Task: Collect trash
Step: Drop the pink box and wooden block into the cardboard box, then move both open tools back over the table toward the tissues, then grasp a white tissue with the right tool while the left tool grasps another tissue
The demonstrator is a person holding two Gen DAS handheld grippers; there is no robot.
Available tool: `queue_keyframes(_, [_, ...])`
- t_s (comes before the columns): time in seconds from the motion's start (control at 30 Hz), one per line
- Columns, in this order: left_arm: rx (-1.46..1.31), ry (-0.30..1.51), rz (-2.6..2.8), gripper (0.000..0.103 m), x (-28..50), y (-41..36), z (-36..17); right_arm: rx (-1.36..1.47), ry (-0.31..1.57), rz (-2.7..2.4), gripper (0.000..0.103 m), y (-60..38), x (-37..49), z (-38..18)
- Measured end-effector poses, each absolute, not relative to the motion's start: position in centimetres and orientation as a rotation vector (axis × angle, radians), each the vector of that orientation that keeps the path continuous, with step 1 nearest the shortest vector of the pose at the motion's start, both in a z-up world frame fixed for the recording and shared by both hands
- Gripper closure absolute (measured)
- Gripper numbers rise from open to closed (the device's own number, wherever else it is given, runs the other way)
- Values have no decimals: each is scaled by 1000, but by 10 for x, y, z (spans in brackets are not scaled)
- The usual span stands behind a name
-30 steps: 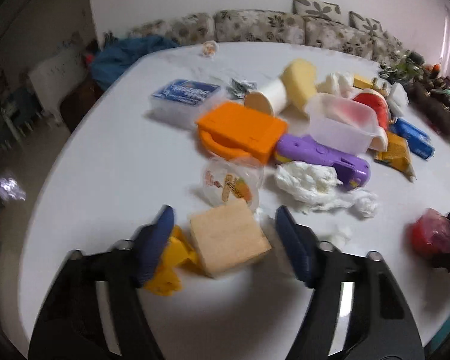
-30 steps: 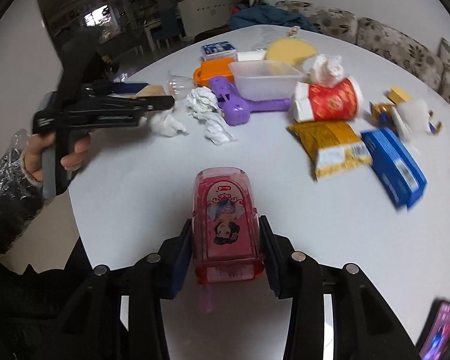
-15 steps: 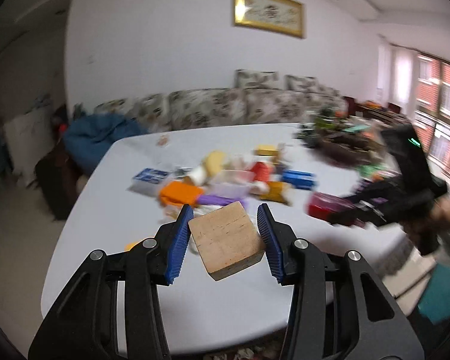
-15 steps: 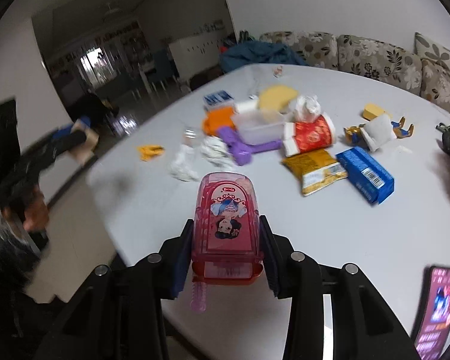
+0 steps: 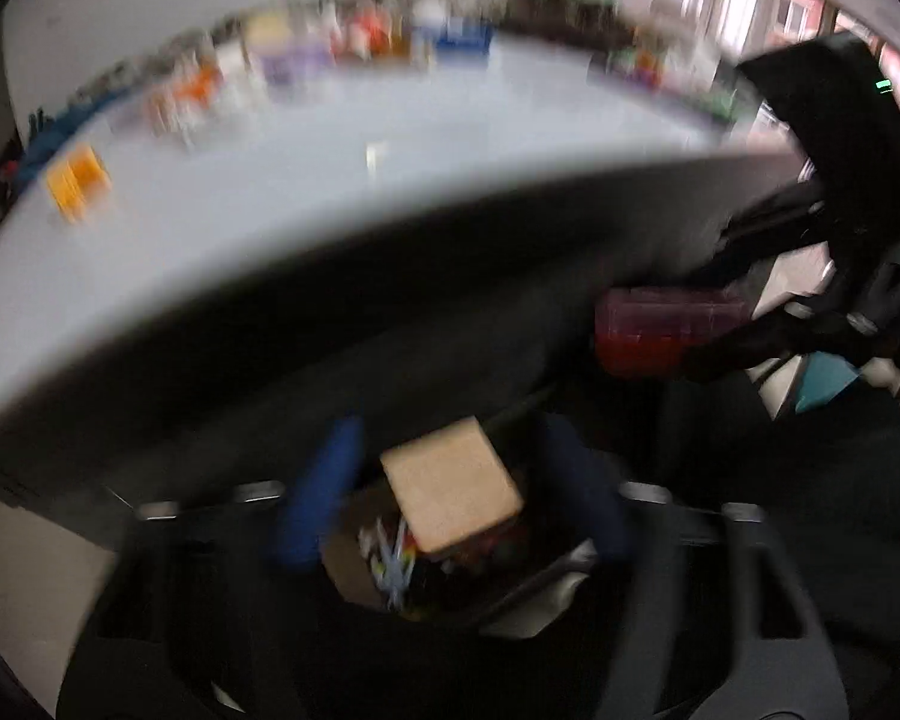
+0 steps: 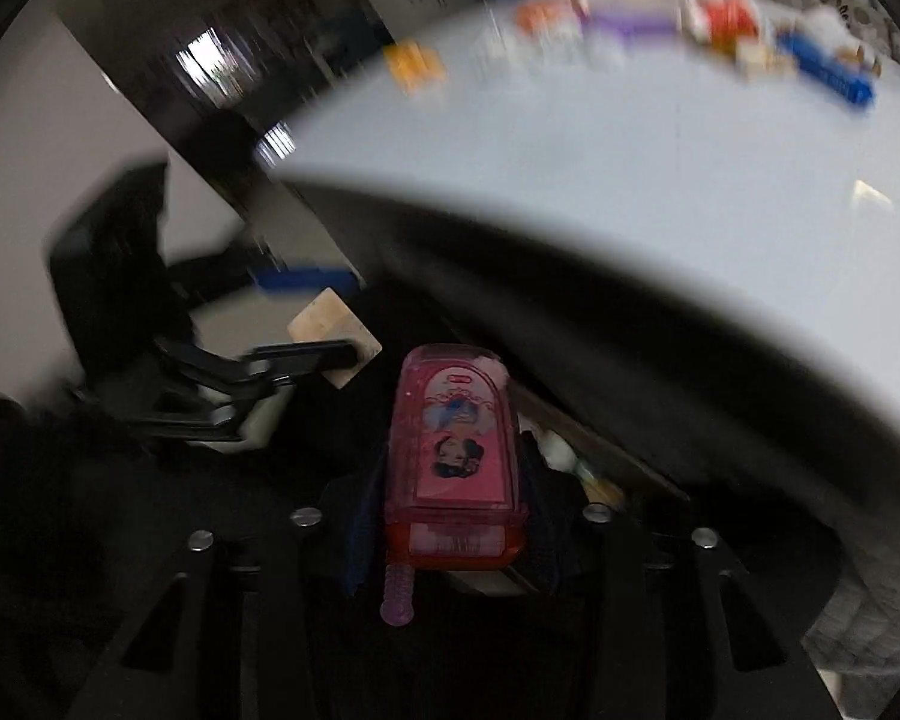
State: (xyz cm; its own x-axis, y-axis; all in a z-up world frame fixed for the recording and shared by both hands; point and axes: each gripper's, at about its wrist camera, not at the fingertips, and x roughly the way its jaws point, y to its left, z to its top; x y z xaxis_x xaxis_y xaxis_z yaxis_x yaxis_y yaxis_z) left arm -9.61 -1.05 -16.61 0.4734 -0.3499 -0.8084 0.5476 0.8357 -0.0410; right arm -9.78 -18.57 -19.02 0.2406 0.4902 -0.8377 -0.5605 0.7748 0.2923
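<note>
Left gripper: black plastic frame, two arms ending in blue finger pads, silver screw heads on each arm, slot cut-outs in frame. Right gripper: same black frame, dark blue ribbed pads, four silver screws across arms. From left wrist view, right gripper's black housing carries small green light. All blurred.

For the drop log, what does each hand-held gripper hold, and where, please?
Nothing: jaws have just been opening; wooden block loose in left hand-held gripper, pink case in right hand-held gripper.
</note>
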Motion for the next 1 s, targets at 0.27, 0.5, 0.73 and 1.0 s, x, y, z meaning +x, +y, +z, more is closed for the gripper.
queue_keyframes(0.27, [218, 884, -526, 23, -103, 9, -160, -59, 886, 795, 41, -176, -70, -106])
queue_keyframes(0.5, [12, 776, -486, 19, -87, 40, -114, -172, 743, 714, 54, -113, 63, -61])
queue_keyframes(0.73, [-86, 697, -399, 17, -89, 65, -89, -71, 924, 646, 62, -81, 169, -92])
queue_keyframes(1.0, [-85, 673, -292, 17, -31, 57, -62, -76, 875, 615, 77, -91, 155, -87])
